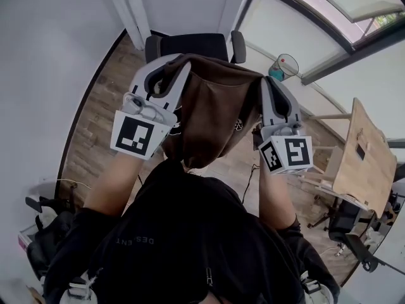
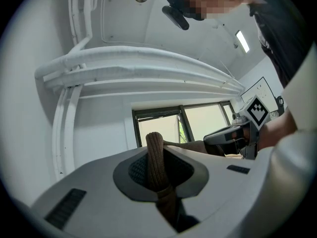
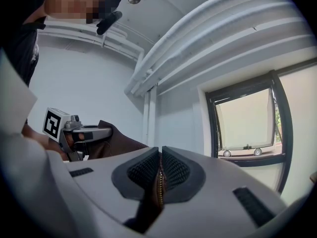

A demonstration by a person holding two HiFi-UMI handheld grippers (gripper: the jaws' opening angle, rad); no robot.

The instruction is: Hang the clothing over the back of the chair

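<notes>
A brown garment [image 1: 214, 116] hangs stretched between my two grippers, in front of a black office chair [image 1: 193, 45] by the far wall. My left gripper [image 1: 179, 63] is shut on a ribbed brown edge of the garment [image 2: 155, 162]. My right gripper [image 1: 264, 84] is shut on its other edge, where a zipper [image 3: 159, 182] runs between the pads. Both grippers are held about level, above the floor and short of the chair's backrest. Each gripper view shows the other gripper with cloth leading to it.
A wooden floor [image 1: 101, 116] lies below. A light wooden table [image 1: 359, 157] stands at the right with another dark chair [image 1: 351, 227] beside it. A small fan [image 1: 285, 65] sits near the window [image 1: 316, 18]. Dark gear [image 1: 41, 233] lies at the lower left.
</notes>
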